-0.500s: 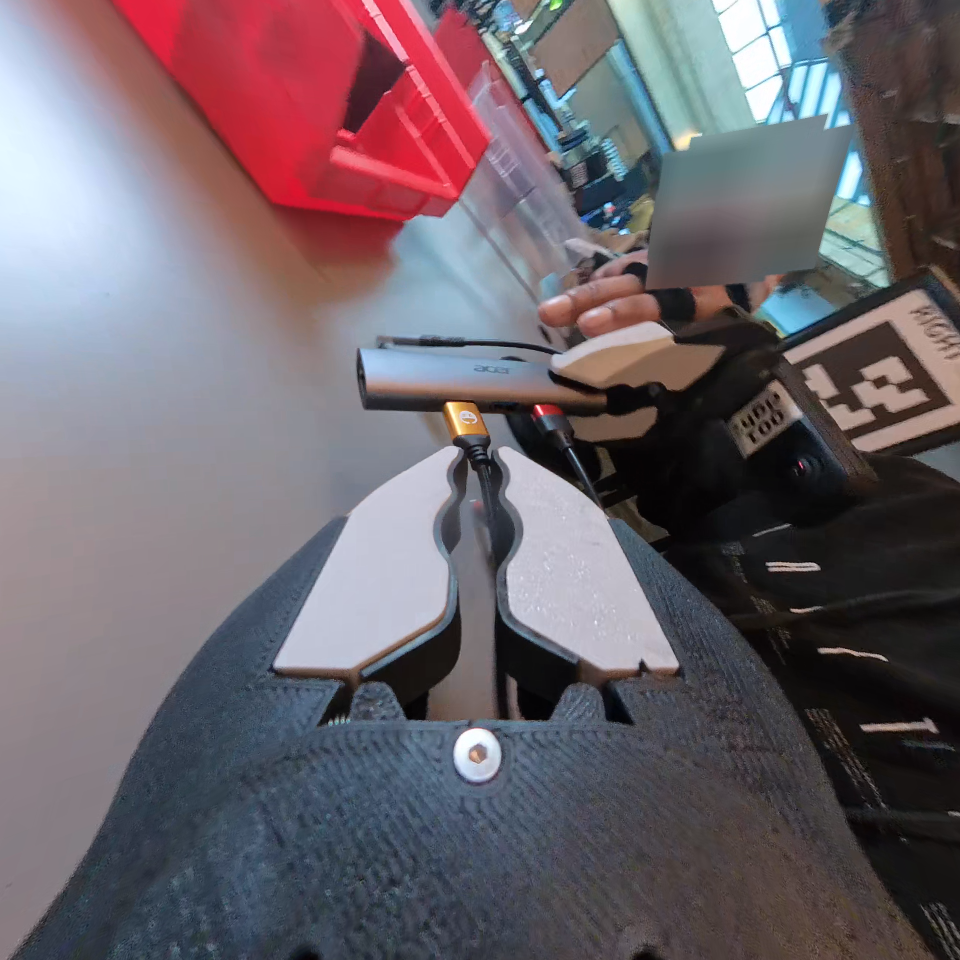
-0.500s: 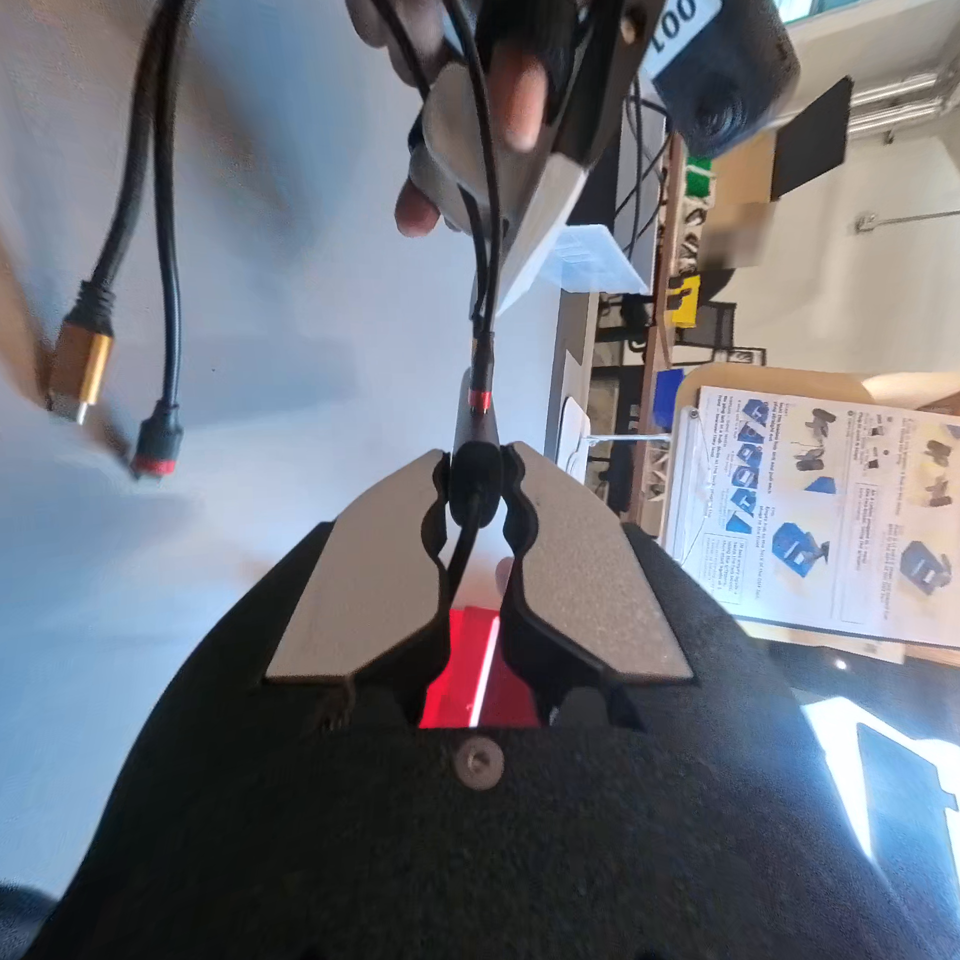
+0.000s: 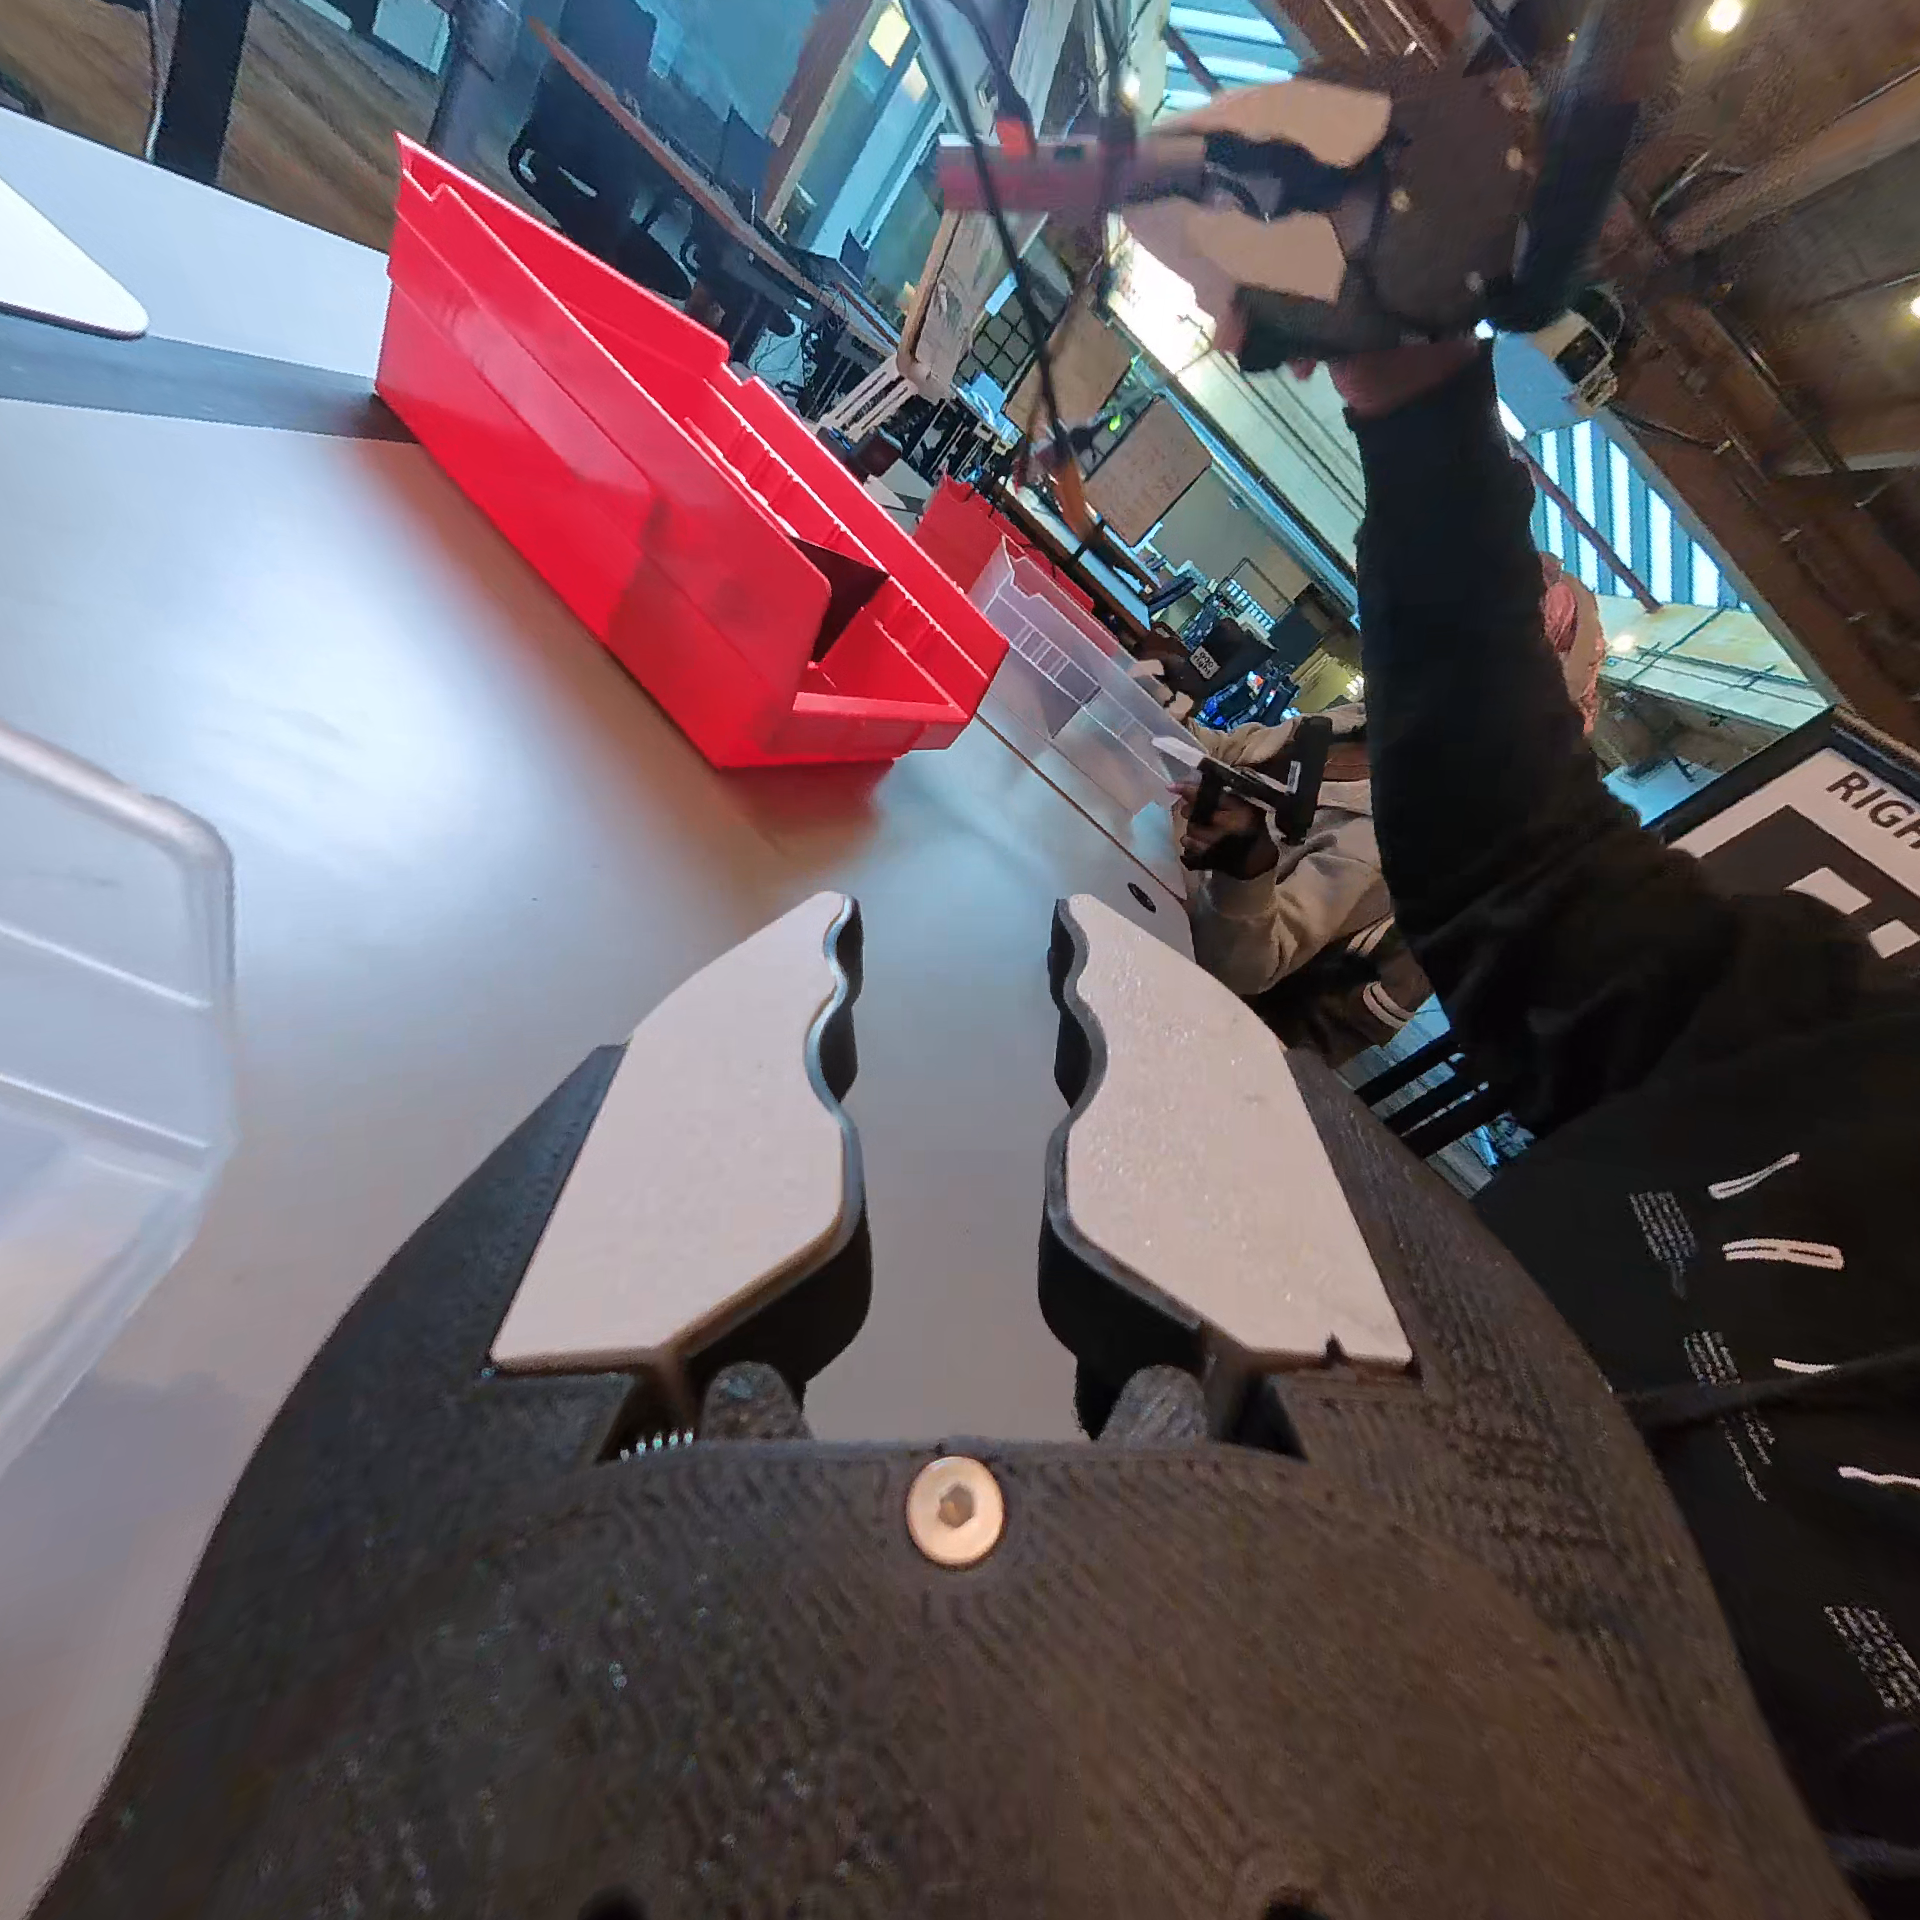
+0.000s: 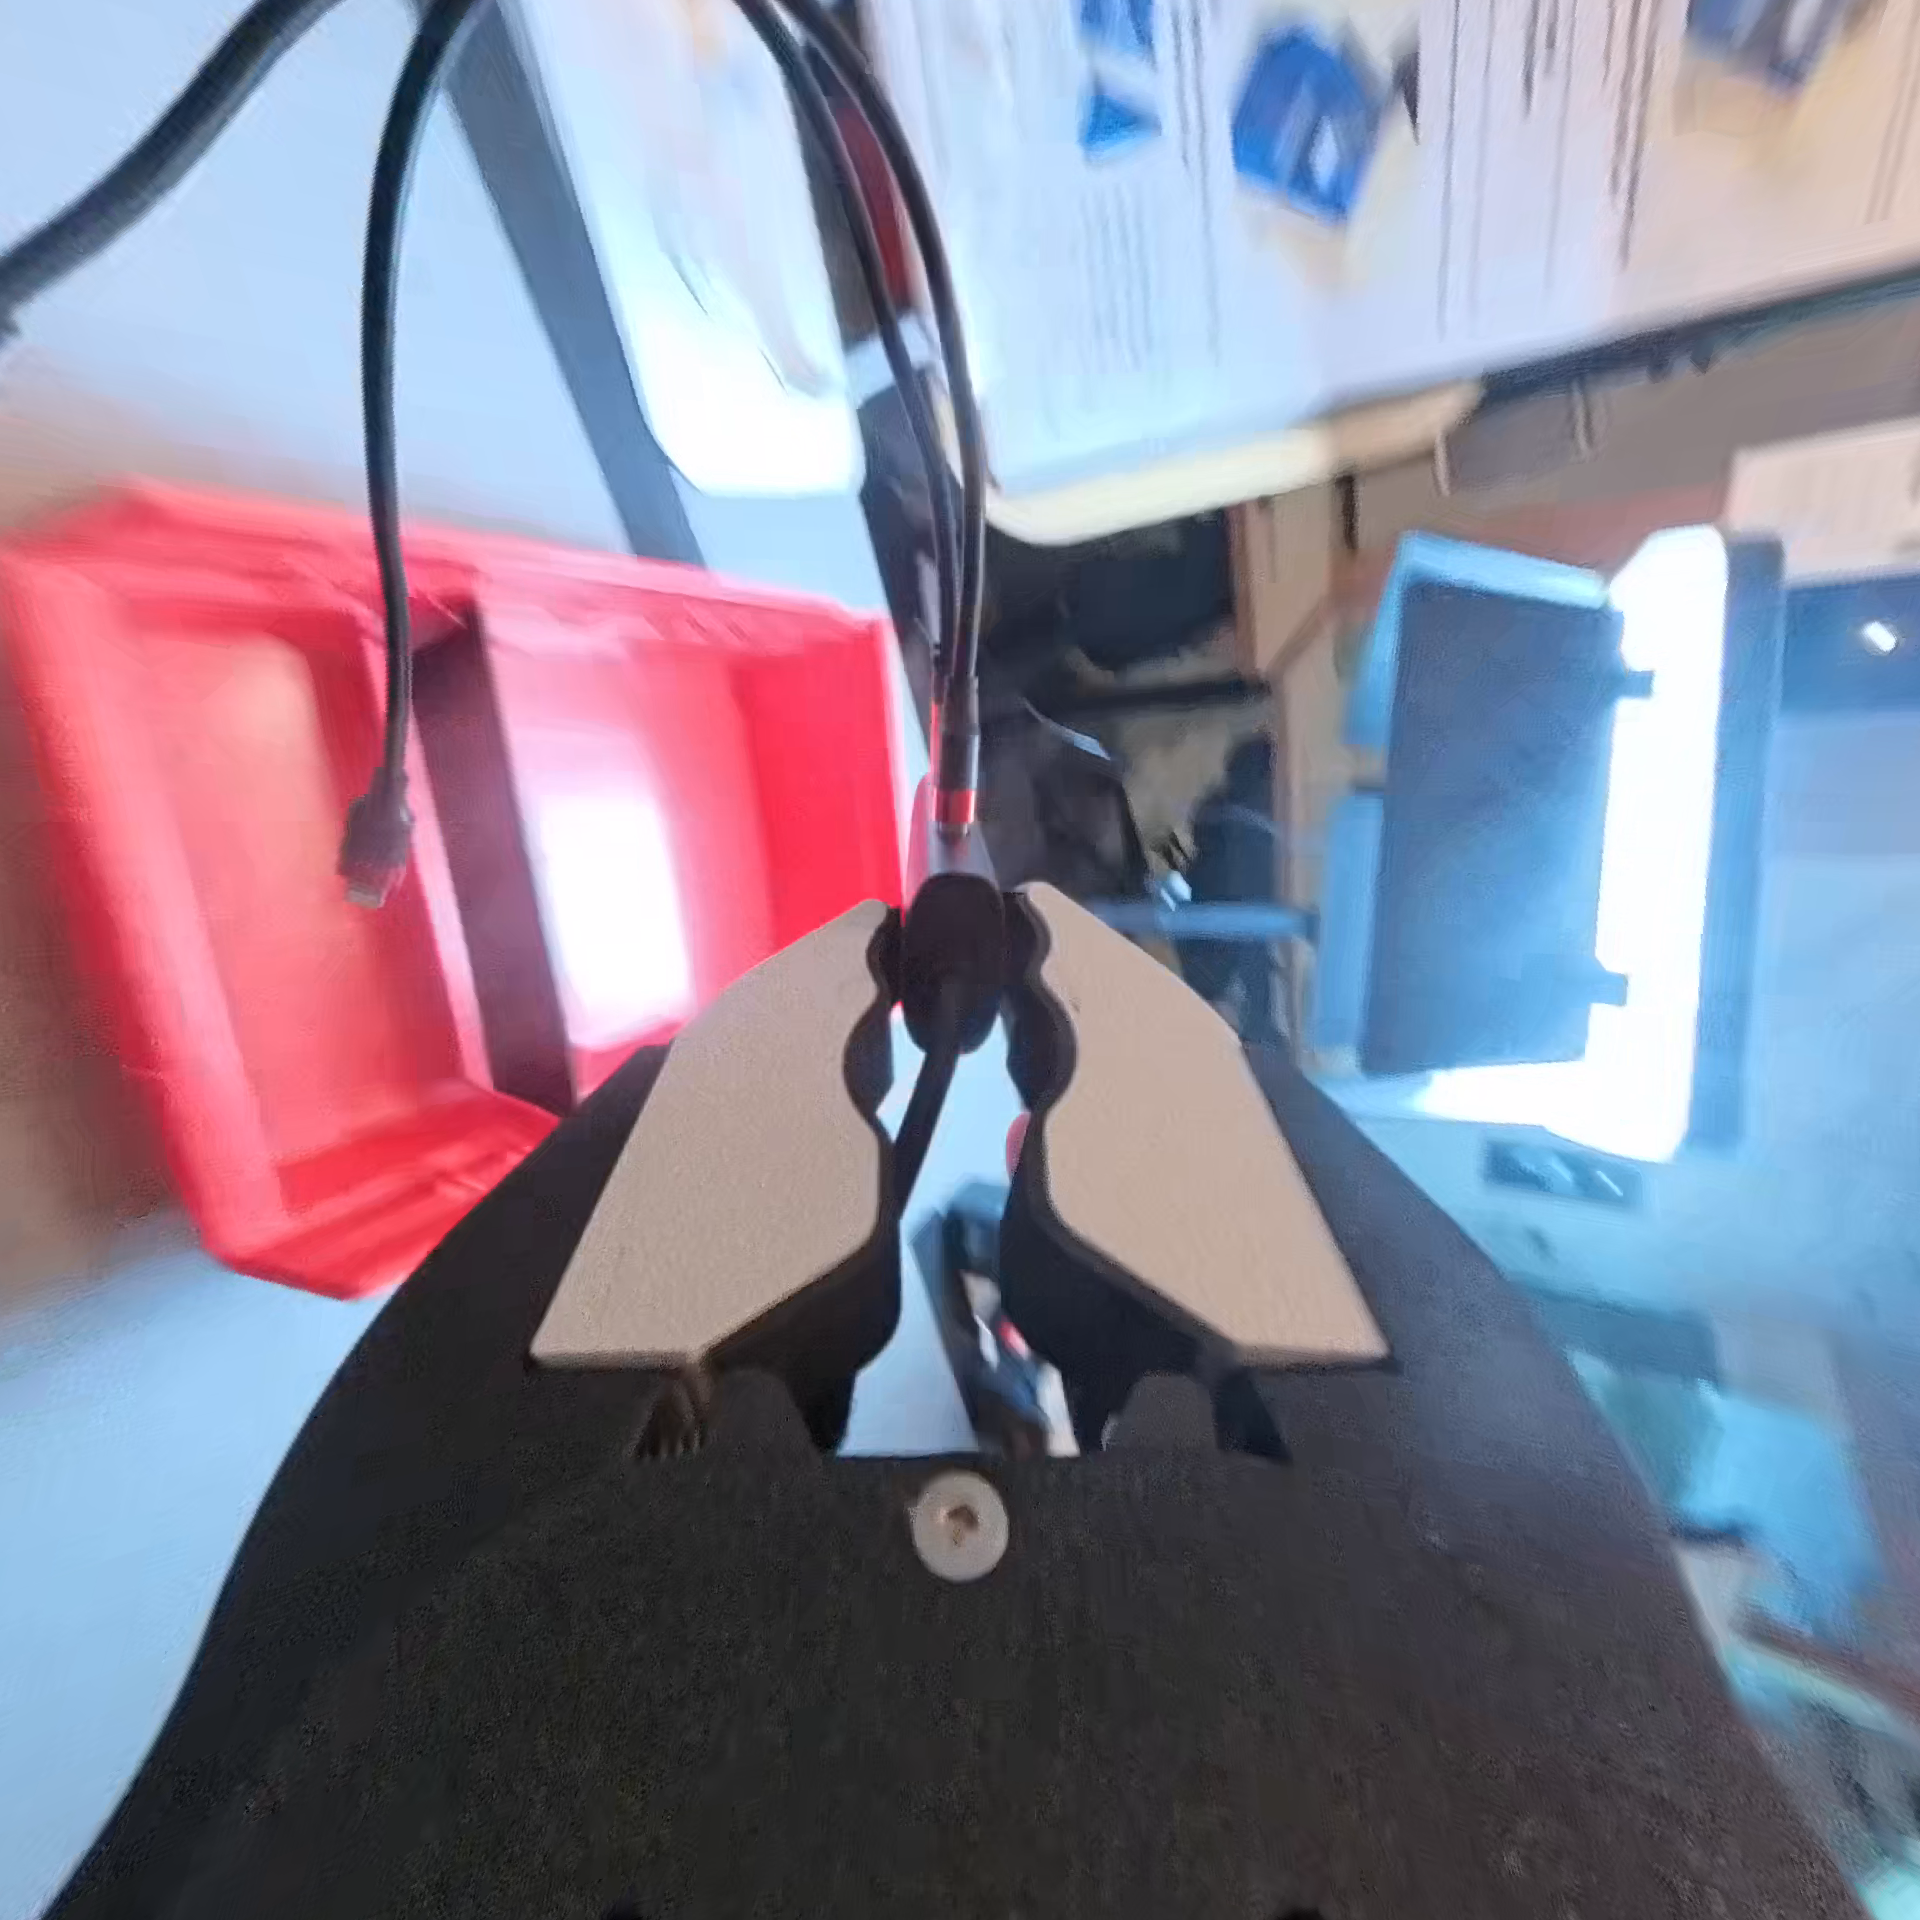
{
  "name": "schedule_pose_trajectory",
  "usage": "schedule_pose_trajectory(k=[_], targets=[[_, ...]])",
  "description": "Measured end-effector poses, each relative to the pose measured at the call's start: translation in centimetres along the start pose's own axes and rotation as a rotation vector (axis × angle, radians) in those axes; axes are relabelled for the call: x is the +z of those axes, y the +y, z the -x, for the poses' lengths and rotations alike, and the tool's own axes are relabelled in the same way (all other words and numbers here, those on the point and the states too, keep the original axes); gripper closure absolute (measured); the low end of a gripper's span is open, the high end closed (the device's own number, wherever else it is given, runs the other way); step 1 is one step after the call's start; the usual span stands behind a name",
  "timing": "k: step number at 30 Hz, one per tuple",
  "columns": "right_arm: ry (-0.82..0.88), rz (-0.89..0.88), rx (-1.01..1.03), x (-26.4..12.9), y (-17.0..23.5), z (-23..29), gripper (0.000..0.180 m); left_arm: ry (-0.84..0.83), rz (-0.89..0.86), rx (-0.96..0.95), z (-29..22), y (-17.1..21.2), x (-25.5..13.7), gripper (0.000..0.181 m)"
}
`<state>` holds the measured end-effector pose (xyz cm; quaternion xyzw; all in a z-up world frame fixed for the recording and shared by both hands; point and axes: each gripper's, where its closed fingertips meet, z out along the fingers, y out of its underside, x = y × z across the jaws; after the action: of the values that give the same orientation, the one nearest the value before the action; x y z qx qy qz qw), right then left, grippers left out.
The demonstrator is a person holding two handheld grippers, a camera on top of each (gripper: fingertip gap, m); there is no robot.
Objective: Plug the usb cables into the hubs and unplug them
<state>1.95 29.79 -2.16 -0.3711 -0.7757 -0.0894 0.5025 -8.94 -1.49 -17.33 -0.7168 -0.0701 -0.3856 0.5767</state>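
The left claw (image 3: 954, 971) is held wide apart and empty, low over the grey bench (image 3: 416, 810). Beyond it, a red bin (image 3: 665, 520) is seen on the bench. The right claw (image 4: 954, 914) is clamped on the USB hub (image 4: 951, 945), raised in the air; a red-ringed plug (image 4: 951, 795) is seated in it, and a loose black cable (image 4: 379, 520) hangs beside.

Red bin (image 3: 665, 540), black cables (image 4: 379, 416), grey table (image 3: 312, 727).
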Motion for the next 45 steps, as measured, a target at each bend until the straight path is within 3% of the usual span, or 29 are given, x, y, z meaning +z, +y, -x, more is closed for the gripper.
schedule_pose_trajectory(k=[4, 7, 11, 17, 22, 26, 31, 35, 40, 43, 44, 45], targets=[[0.161, 0.293, -0.160, 4.7, 5.6, -3.4, 0.162, 0.003, 0.041, -0.017, 0.5, 1.0, 0.6, 0.146], [0.154, 0.395, -0.304, 9.4, 7.2, -2.3, 0.162, 0.006, 0.076, -0.039, 0.9, 1.9, 1.1, 0.146], [-0.026, 0.320, -0.275, 16.3, 5.5, 3.2, 0.161, -0.004, 0.130, -0.040, 1.4, 3.3, 1.8, 0.146], [-0.493, 0.266, 0.159, 21.1, 4.9, 11.8, 0.156, 0.006, 0.147, -0.037, 1.4, 4.3, 2.5, 0.148], [-0.682, 0.204, 0.322, 19.3, 3.0, 12.5, 0.128, 0.000, 0.179, 0.014, 1.3, 4.8, 2.8, 0.148], [-0.676, 0.035, 0.392, 15.5, -0.3, 8.8, 0.118, -0.002, 0.202, 0.023, 1.4, 5.2, 2.9, 0.148], [-0.595, 0.049, 0.319, 11.4, 1.7, 7.1, 0.120, -0.011, 0.201, 0.034, 1.4, 5.2, 2.8, 0.147], [-0.609, 0.089, 0.294, 10.2, 3.8, 10.3, 0.126, -0.025, 0.211, 0.043, 1.6, 5.4, 2.9, 0.148], [-0.709, 0.035, 0.401, 9.9, 2.0, 15.9, 0.129, -0.045, 0.227, 0.044, 2.1, 5.9, 3.1, 0.148], [-0.638, 0.123, 0.352, 11.1, 1.6, 18.9, 0.130, -0.066, 0.232, 0.038, 2.6, 6.1, 3.0, 0.148], [-0.559, 0.174, 0.328, 11.7, 1.9, 19.2, 0.135, -0.073, 0.230, 0.039, 2.7, 6.0, 3.0, 0.149], [-0.484, 0.209, 0.281, 12.2, 2.1, 19.2, 0.154, -0.080, 0.225, 0.042, 2.8, 5.9, 2.9, 0.149]])
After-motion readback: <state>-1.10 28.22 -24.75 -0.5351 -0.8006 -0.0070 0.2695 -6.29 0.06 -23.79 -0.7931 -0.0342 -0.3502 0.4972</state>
